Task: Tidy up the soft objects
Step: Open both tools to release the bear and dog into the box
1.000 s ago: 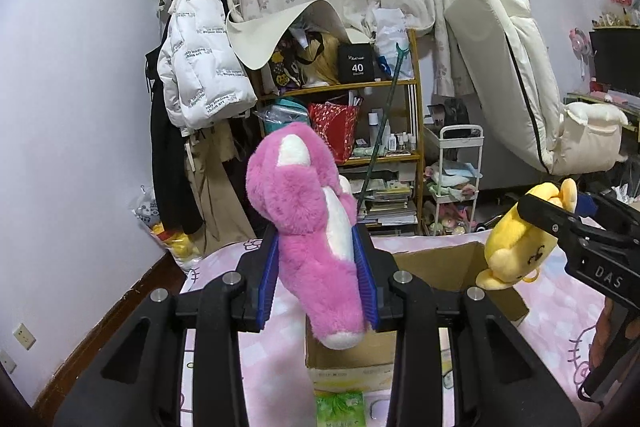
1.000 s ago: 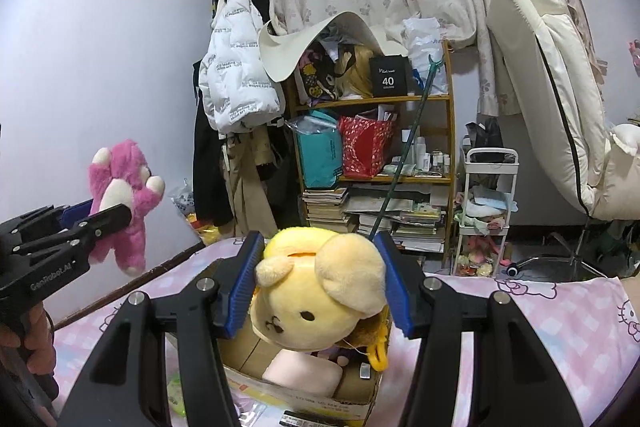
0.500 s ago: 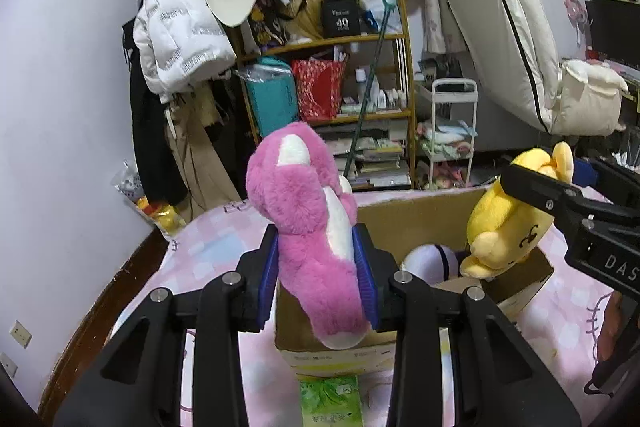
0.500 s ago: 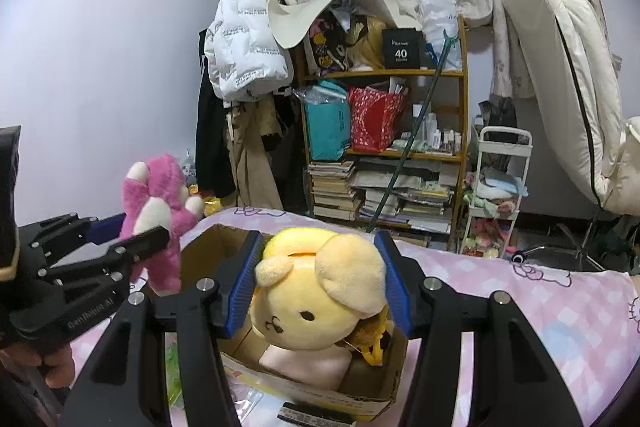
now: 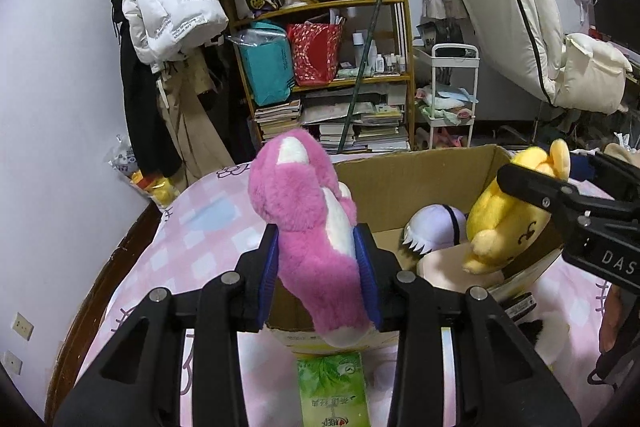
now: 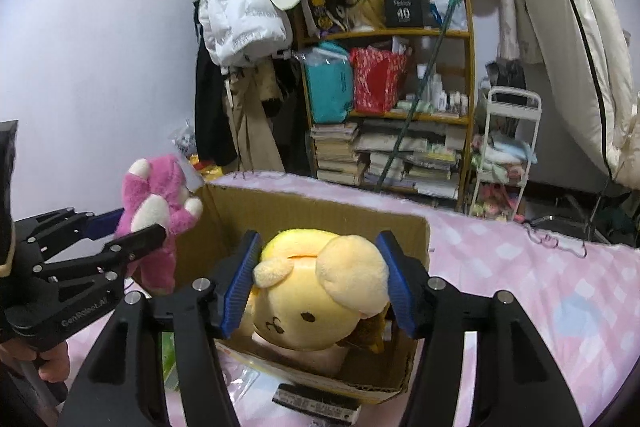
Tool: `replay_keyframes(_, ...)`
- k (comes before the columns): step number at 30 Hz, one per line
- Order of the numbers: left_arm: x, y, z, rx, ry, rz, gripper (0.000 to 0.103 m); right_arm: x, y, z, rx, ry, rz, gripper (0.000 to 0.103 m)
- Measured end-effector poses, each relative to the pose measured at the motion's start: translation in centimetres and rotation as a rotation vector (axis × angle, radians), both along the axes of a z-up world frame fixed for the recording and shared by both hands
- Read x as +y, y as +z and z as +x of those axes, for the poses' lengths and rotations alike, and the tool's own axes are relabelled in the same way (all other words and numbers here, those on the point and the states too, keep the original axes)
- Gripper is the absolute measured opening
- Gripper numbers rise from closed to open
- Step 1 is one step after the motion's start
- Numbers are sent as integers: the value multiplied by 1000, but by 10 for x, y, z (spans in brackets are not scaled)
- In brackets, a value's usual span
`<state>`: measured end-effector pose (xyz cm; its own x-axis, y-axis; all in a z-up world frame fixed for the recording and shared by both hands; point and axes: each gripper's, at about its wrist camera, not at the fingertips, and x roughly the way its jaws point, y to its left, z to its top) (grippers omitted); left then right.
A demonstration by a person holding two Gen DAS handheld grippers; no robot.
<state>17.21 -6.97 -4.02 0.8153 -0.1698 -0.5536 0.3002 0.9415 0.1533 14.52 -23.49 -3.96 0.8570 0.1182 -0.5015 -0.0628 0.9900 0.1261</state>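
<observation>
My left gripper (image 5: pixel 318 247) is shut on a pink plush bear (image 5: pixel 308 223) and holds it above the near left edge of an open cardboard box (image 5: pixel 416 179) on the bed. My right gripper (image 6: pixel 320 271) is shut on a yellow plush dog (image 6: pixel 320 291) and holds it over the box (image 6: pixel 320 223) opening. In the left wrist view the yellow dog (image 5: pixel 508 223) hangs at the box's right side. A pale purple and white plush (image 5: pixel 436 231) lies inside the box. The pink bear (image 6: pixel 156 211) also shows at the left of the right wrist view.
The bed has a pink checked sheet (image 5: pixel 200 239). A green tissue pack (image 5: pixel 332 387) lies in front of the box. A dark flat item (image 6: pixel 316 401) lies by the box's near side. A cluttered shelf (image 5: pixel 340 67), hanging coats (image 5: pixel 168 7) and a white cart (image 5: pixel 452 91) stand behind.
Both grippers have tipped downward and come closer to the box, each still holding its plush. The box now fills more of both views and its inside shows.
</observation>
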Motion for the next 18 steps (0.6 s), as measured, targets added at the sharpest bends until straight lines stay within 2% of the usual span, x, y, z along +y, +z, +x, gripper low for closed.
replay_keyframes(2, 1, 0, -1, 2, 7, 4, 38, -2, -3, 2, 20, 1, 13, 66)
replay_keyframes(4, 2, -1, -2, 11, 11, 9, 39, -4, -4, 2, 33, -3, 16, 72)
replay_keyframes(7, 2, -3, -4, 24, 20, 25, 55, -8, -3, -1, 27, -23, 28, 83)
replay_keyframes(10, 4, -2, -8, 27, 24, 22, 56, -11, -2, -6, 26, -41, 35, 91)
replay_keyframes(12, 6, -1, -10, 29, 26, 19, 57, -12, 1, -8, 24, -47, 34, 92)
replay_keyframes(14, 9, 3, -15, 27, 27, 8, 64, -13, 4, -11, 23, -51, 38, 93)
replay_keyframes(16, 11, 6, -19, 16, 27, -6, 73, -14, 7, -15, 17, -58, 41, 102)
replay_keyframes(18, 14, 11, -26, 2, 31, -18, 80, -13, 12, -22, -1, -66, 41, 103)
